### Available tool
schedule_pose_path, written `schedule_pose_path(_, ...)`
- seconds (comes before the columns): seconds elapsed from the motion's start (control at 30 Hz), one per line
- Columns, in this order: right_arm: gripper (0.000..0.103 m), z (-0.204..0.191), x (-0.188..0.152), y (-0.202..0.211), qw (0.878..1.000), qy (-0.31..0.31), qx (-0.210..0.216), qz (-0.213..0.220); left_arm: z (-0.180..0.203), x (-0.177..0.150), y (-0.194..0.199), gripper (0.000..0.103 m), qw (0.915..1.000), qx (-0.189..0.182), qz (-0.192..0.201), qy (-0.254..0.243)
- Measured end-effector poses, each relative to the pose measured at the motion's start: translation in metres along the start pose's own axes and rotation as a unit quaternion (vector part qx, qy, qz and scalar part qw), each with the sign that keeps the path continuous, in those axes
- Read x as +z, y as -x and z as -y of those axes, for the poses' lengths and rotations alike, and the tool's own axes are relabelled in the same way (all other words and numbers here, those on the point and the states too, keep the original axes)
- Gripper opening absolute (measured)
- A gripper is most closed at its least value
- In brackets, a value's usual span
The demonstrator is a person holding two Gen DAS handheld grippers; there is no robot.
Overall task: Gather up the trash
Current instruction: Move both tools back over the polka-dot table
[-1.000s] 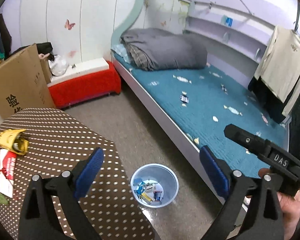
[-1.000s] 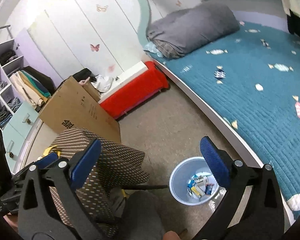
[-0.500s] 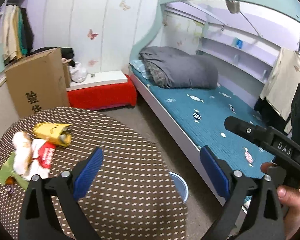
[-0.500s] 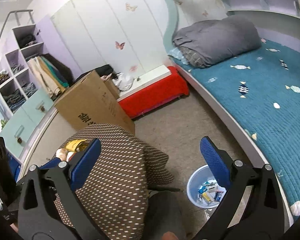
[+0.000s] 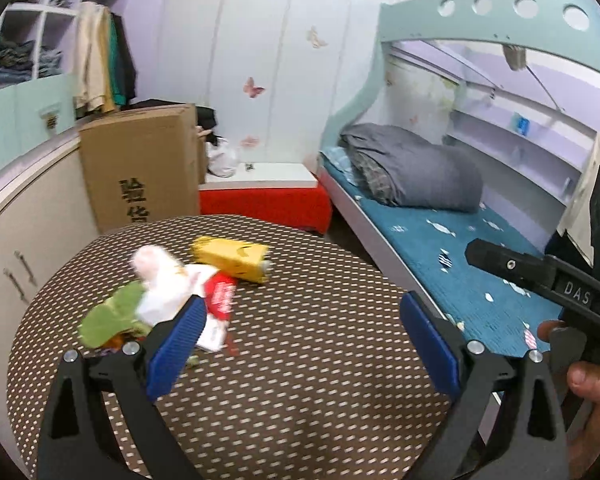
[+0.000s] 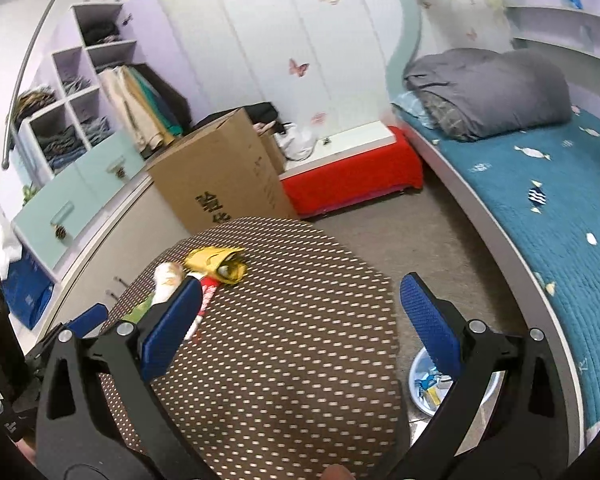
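- Left wrist view: left tool held above the surface, blue pads wide apart, nothing between them.
- Trash piled on the far left part of the surface: yellow pack farthest back, white wrapper just left of it, red-and-white wrapper in front, green scrap at the near left edge of the pile.
- Left pad overlapping the near side of the pile in the picture; touching or not, cannot tell.
- Pile blurred, so finer detail unreadable.
- Right tool seen from the side at the right edge, gripped by a hand, over the bed.
- Right wrist view: right tool also above the surface, pads spread apart, empty.
- Same trash at the far left of the surface: yellow pack, white wrapper, red-and-white wrapper partly hidden behind the left pad.
- Bin on the floor, right of the surface and beside the bed, with wrappers already inside; partly hidden by the right finger.
- Box standing behind the surface, red bench to its right against the wall.
- Grey quilt folded at the head of the bed.
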State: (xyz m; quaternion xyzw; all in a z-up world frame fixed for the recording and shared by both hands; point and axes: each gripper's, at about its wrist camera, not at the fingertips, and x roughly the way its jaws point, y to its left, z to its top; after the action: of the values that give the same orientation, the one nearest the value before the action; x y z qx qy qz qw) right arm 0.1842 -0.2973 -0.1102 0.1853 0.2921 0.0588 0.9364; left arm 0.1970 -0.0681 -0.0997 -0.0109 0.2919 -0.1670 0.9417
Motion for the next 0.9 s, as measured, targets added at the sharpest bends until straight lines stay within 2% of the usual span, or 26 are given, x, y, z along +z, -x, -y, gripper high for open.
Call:
schedule_pose_path(0.23,0.097,-0.042,-0.011,-0.027,0.999,0.026,0.018,-0.025,-0.048,-0.016,0.017,0.095,0.9984,0.053,0.007,0.016)
schedule_pose_path(0.43,0.097,-0.066,-0.025,-0.055,0.997,0.045,0.037,-0.052,-0.109,-0.047,0.014,0.095,0.9915,0.109,-0.025,0.067)
schedule_pose_path(0.57,0.097,-0.075,-0.036,-0.077,0.995,0.051,0.05,-0.075,-0.146,-0.062,0.001,0.095,0.9852,0.126,-0.053,0.103)
schedule_pose_path(0.67,0.097,-0.081,-0.044,-0.093,0.992,0.055,0.06,-0.092,-0.162,-0.067,-0.014,0.095,0.9822,0.138,-0.068,0.107)
schedule_pose_path(0.9,0.097,-0.093,-0.057,-0.124,0.986,0.076,0.073,-0.125,-0.177,-0.06,-0.046,0.095,0.9811,0.136,-0.096,0.098)
